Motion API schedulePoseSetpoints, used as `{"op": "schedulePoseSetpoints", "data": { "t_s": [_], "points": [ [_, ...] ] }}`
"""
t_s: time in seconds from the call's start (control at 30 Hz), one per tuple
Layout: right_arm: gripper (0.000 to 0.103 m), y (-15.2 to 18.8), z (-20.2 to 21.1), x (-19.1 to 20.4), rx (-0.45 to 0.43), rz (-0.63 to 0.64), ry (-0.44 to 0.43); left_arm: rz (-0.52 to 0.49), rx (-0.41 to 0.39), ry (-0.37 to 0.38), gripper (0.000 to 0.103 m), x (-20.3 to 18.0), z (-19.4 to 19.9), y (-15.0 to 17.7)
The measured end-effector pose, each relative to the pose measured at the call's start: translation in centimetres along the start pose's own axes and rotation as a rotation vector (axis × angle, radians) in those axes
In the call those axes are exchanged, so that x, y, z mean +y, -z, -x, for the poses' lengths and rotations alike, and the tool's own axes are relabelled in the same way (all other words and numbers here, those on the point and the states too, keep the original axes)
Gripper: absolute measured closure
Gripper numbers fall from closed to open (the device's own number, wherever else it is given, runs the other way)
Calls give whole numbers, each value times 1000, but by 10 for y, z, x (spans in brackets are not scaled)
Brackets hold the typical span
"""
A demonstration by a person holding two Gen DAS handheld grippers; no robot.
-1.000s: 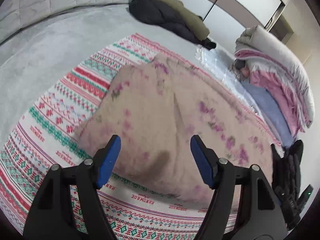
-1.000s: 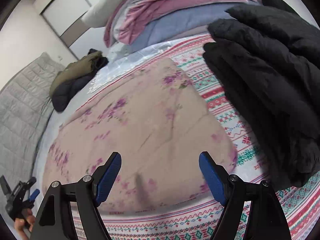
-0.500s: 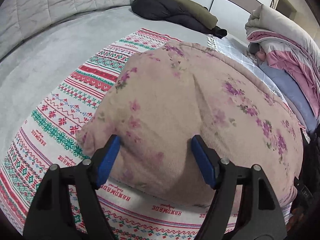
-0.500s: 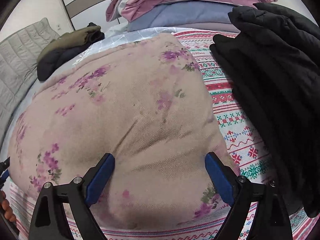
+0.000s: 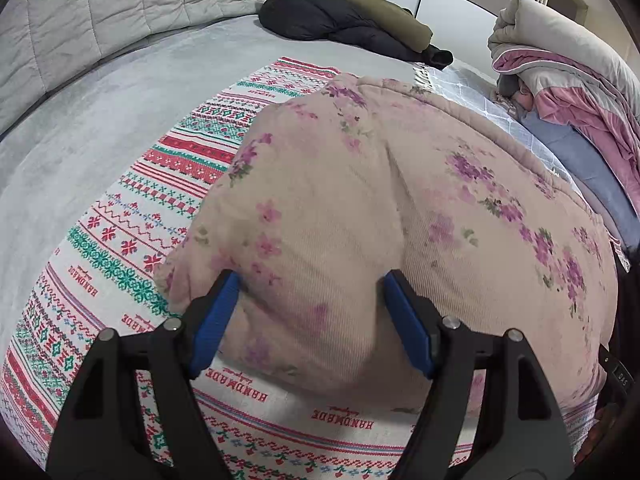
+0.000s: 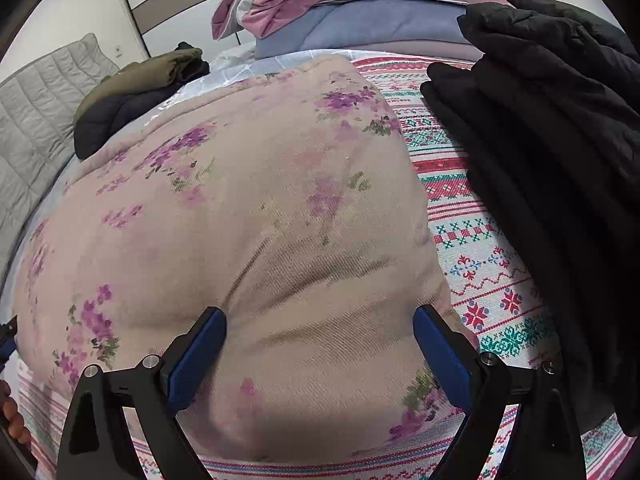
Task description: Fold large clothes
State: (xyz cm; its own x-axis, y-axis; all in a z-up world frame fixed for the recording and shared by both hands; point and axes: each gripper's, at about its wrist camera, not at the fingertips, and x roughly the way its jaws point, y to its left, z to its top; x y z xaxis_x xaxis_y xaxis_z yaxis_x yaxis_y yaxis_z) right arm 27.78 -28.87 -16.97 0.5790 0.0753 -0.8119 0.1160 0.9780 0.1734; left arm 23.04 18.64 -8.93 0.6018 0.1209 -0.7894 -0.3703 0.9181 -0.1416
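Padded beige garment [image 5: 360, 216] with purple flowers lies folded, puffy.

"handmade" is woven repeatedly, upside down here, along the patterned cloth [image 5: 120, 216].

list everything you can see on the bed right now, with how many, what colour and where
floral garment: one, beige with purple flowers, folded on the patterned cloth, under both claws
patterned cloth: one, white with red and green bands, spread on the bed
bed cover: one, grey
black jacket: one, right of the garment
olive and dark jackets: one pile, far end
bedding stack: one, pink, blue, grey, far side
left claw: blue pads, open, pressed into the garment
right claw: blue pads, just opened wider, garment between
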Motion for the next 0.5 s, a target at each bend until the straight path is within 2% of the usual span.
{"op": "schedulePoseSetpoints", "data": {
  "t_s": [0.13, 0.37, 0.43, 0.5],
  "points": [
    [7, 0, 3, 0, -2, -3, -1, 0, 3, 5, 27, 1, 0, 0],
    [7, 16, 46, -12, -21, -114, -30, 0, 9, 0, 27, 1, 1, -1],
    [6, 24, 46, -20, 25, -158, -70, -2, 9, -3, 27, 0, 1, -1],
    [6, 29, 33, -39, 124, -263, -151, -3, 10, -4, 27, 0, 1, -1]
  ]
}}
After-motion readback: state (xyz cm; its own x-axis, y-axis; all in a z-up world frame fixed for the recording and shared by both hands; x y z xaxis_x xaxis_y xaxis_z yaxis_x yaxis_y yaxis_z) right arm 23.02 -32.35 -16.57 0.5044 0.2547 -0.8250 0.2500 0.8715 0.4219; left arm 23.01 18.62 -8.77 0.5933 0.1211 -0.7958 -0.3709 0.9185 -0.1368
